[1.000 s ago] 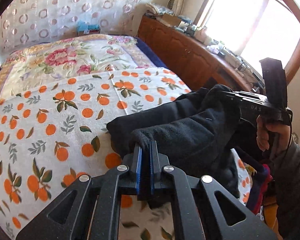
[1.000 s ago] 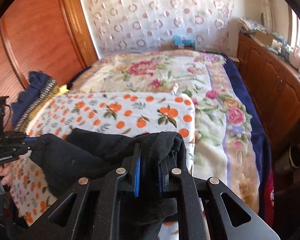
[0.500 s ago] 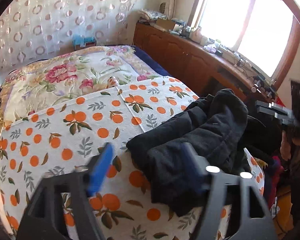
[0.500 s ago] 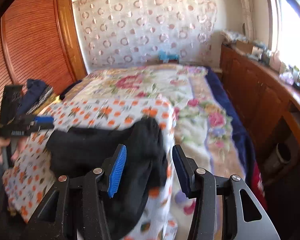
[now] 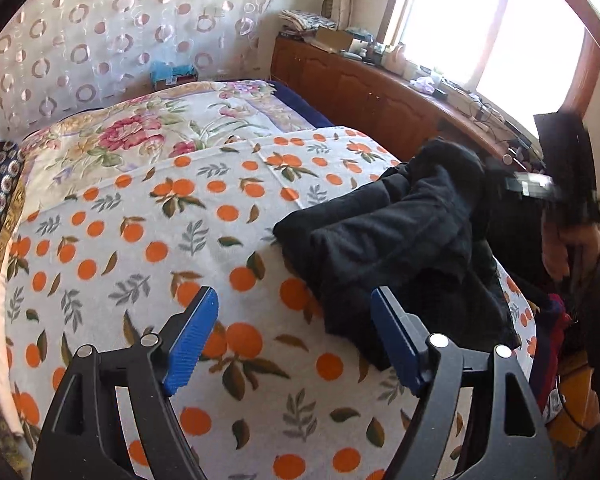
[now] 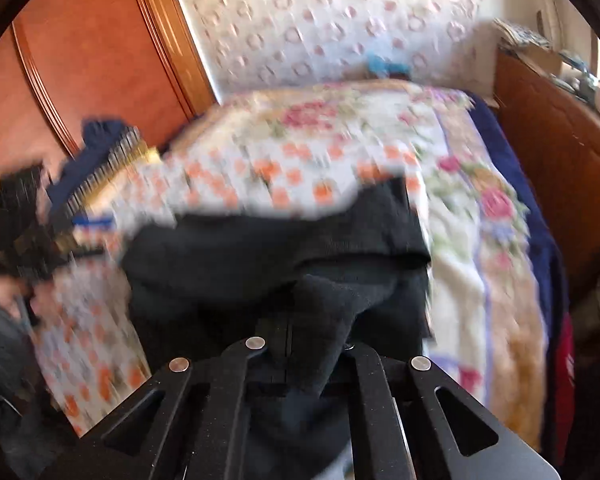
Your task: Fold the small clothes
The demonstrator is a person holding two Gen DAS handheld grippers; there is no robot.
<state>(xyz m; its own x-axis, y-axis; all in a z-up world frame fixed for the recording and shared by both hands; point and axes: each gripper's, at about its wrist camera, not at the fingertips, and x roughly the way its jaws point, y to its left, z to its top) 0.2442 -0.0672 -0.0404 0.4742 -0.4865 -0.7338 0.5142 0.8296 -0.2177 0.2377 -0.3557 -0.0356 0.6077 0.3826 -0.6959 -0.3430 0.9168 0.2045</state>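
A black garment [image 5: 404,240] lies bunched and partly folded on the orange-print blanket [image 5: 180,216] near the bed's right edge. My left gripper [image 5: 296,340] is open and empty, held above the blanket just short of the garment's near edge. In the blurred right wrist view the garment [image 6: 284,248] fills the middle, and my right gripper [image 6: 300,340] is shut on a fold of it that drapes over the fingers. The right gripper also shows in the left wrist view [image 5: 556,192], at the garment's far right end.
A floral bedspread [image 5: 140,136] covers the far half of the bed. A wooden cabinet [image 5: 364,92] with clutter runs under the window on the right. Folded clothes [image 6: 100,148] lie by the wooden wardrobe [image 6: 84,56]. Red fabric [image 5: 556,320] hangs off the bed's right side.
Both grippers let go of the black garment and opened. The left one stays open and has pulled back. The right one has since shut on a fold of the garment again.
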